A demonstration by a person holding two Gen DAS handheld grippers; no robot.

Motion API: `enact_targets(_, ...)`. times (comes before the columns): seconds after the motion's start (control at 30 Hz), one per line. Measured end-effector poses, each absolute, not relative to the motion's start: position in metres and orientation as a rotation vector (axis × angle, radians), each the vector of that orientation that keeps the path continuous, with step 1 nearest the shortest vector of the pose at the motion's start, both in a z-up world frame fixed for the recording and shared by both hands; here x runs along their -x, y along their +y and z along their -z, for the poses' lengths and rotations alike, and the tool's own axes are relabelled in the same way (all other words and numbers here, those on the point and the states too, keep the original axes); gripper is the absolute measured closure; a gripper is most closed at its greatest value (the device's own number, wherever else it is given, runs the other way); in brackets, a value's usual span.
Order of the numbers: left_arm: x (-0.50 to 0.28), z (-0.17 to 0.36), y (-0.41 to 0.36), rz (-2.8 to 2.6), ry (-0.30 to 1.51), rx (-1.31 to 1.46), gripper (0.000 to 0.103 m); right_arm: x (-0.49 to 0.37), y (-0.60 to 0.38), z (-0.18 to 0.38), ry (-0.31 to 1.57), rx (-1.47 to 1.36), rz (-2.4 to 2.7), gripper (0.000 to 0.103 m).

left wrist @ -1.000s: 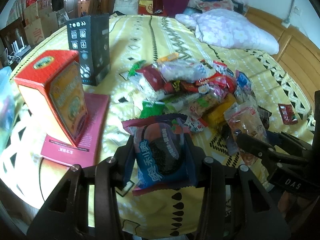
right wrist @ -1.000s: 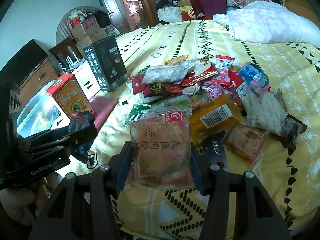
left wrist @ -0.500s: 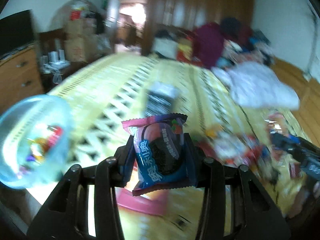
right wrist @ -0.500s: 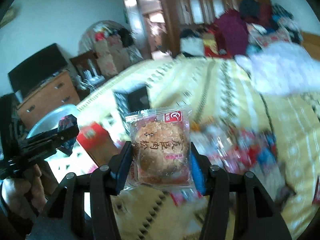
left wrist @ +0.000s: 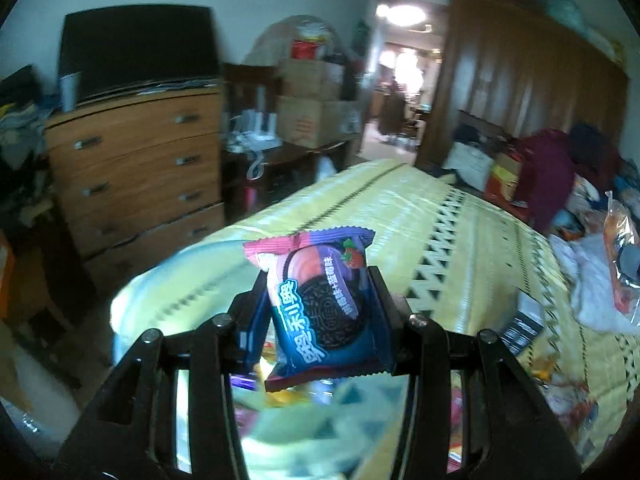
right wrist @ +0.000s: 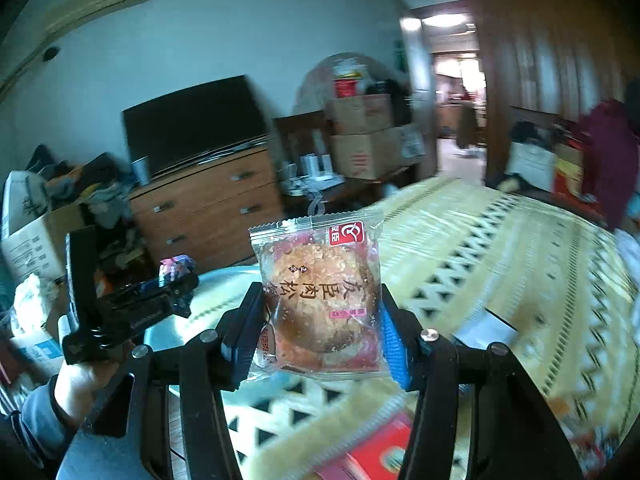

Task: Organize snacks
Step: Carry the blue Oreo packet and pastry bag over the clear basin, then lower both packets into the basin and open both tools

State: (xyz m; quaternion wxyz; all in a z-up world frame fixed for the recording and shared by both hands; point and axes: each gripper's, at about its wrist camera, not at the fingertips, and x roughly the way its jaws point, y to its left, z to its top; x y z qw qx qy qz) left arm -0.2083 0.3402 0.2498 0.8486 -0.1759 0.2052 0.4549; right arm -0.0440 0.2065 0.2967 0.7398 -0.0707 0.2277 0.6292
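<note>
Bed (left wrist: 460,216) spreads beneath everything. Above it, the right gripper (right wrist: 316,316) clamps a pork-floss cake packet (right wrist: 318,300) and the left gripper (left wrist: 320,312) clamps a blue cookie packet (left wrist: 320,312). Keep both grips firm and level while carrying; release only once over the container.

Snack pile (left wrist: 560,396) at lower right of left wrist view is motion-blurred, items unreadable. Red box (right wrist: 384,458) at bottom of right wrist view is blurred and cut by the frame edge. Hallway (right wrist: 460,92) beyond the doorway at upper right is overexposed, contents unclear.
</note>
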Motion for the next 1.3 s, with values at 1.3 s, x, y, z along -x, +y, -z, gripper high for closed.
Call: enact_targets(1.3, 0.234, -0.188, 0.397, -0.978, 0.606, 0.492, 0.058, 0.113, 0.389, -0.229, 0.714, 0.375, -1.539, 0.046)
